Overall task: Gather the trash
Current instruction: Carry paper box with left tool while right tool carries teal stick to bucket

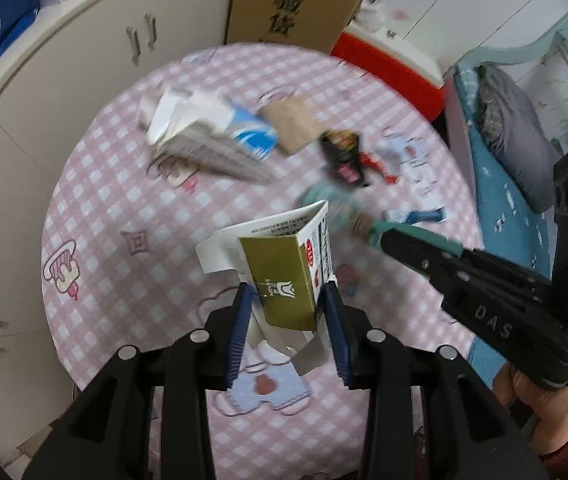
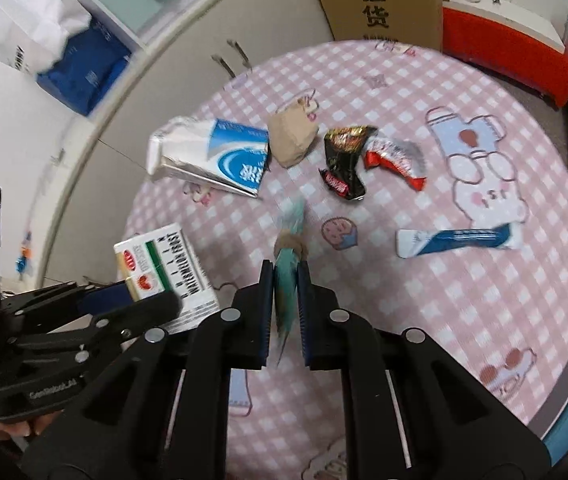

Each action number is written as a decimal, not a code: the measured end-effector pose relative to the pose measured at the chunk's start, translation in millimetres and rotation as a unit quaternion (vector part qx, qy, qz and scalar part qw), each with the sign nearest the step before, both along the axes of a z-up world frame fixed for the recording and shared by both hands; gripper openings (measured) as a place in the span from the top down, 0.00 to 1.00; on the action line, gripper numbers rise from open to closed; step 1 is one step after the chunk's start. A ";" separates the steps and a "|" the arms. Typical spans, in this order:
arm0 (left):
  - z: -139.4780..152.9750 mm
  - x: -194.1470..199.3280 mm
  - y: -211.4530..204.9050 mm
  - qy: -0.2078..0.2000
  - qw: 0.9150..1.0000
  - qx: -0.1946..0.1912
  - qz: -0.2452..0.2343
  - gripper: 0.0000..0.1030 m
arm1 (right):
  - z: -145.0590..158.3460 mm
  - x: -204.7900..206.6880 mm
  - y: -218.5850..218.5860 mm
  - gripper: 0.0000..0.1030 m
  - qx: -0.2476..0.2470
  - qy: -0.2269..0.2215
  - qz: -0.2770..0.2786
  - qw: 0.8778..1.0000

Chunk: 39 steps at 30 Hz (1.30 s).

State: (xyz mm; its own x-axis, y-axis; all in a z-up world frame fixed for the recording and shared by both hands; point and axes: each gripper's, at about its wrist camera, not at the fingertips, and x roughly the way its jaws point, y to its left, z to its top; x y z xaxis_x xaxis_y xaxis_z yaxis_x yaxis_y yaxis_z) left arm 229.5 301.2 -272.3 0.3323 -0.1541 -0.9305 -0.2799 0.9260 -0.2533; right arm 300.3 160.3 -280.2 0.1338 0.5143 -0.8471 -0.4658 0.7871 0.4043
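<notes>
My left gripper [image 1: 286,290] is shut on a gold and white medicine box [image 1: 284,276], held above the pink checked tablecloth [image 1: 123,200]; the box also shows in the right wrist view [image 2: 165,272]. My right gripper [image 2: 286,270] is shut on a teal wrapper [image 2: 288,276] with a brown tie, and it shows in the left wrist view [image 1: 376,236]. On the table lie a torn blue and white box [image 2: 219,156], a brown paper scrap [image 2: 292,136], a black snack wrapper [image 2: 344,160], a red wrapper [image 2: 396,156] and a blue and white sachet [image 2: 456,240].
The round table stands beside cream cabinets [image 1: 63,80]. A cardboard box [image 2: 376,0] and a red and white container [image 2: 504,40] stand behind it. A blue tissue pack [image 2: 83,68] sits on the cabinet. A bed [image 1: 504,160] is to the right.
</notes>
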 end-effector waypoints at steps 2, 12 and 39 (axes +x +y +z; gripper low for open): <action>13.0 1.3 -11.0 -0.019 1.000 0.004 -0.002 0.65 | 12.0 -1.9 -11.7 0.89 0.017 -0.007 -0.002 1.000; 50.4 27.7 -83.1 -0.055 0.998 0.008 -0.008 0.65 | 62.3 0.6 -110.3 0.89 0.070 -0.035 -0.033 0.996; 55.2 136.3 -411.9 -0.062 0.974 -0.012 -0.216 0.65 | 75.7 33.9 -447.4 0.86 0.004 -0.084 -0.253 0.964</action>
